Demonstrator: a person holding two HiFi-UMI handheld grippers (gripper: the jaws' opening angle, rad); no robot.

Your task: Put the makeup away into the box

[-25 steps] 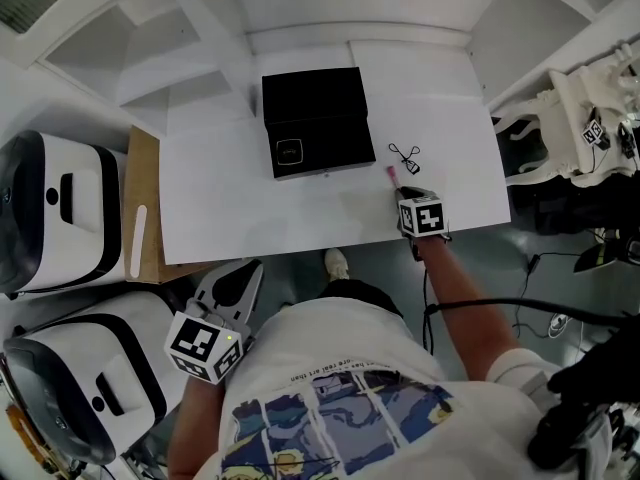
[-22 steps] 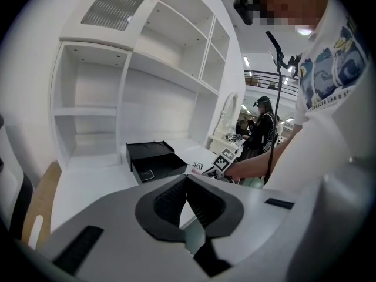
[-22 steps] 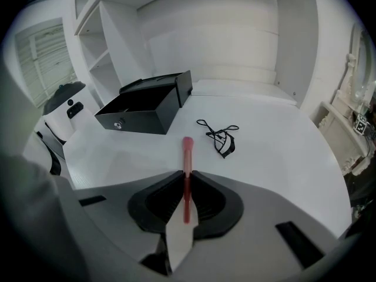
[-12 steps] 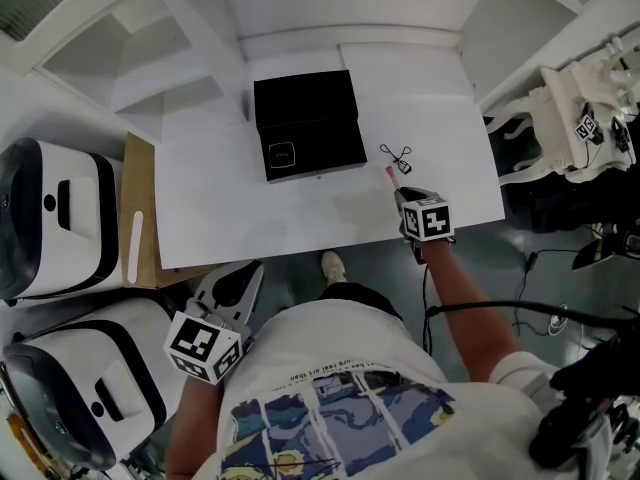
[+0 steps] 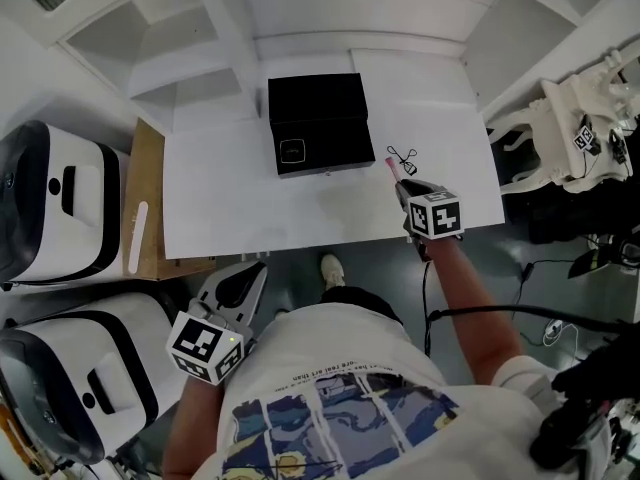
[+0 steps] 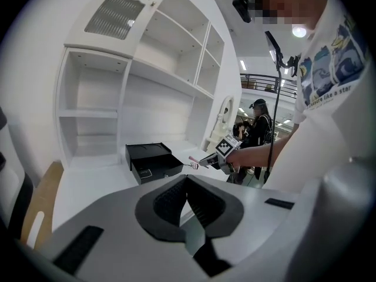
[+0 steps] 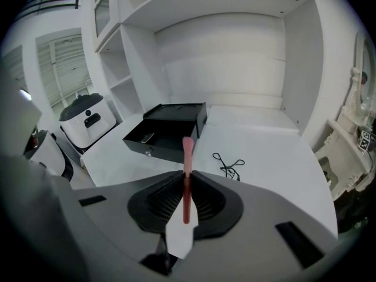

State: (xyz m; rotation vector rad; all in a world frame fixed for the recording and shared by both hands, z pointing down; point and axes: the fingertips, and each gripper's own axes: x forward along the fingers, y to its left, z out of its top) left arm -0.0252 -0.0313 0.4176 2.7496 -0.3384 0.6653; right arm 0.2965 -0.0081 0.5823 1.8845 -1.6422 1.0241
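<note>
Tabletop (image 5: 240, 208) left half and front strip are bare, open lane in from the front edge. Box (image 5: 318, 118) sits toward the back edge, open lid behind it. Curler (image 5: 403, 156) lies just right of the box, between it and the right hand-held gripper (image 5: 402, 185). Pink stick (image 7: 187, 157) juts past its jaws.

A white worktop (image 5: 230, 218) sits in front of a white unit with open, bare shelves (image 5: 130, 38). Just beside its left edge is a wooden board (image 5: 150, 163) with a narrow white strip (image 5: 137, 236) lying on it. Further left stands a rounded white-and-black appliance (image 5: 50, 208), with a second one like it (image 5: 80, 368) nearer the camera. An ornate white piece of furniture (image 5: 565, 128) stands to the right. A black cable (image 5: 500, 311) trails across the grey floor (image 5: 380, 268).
</note>
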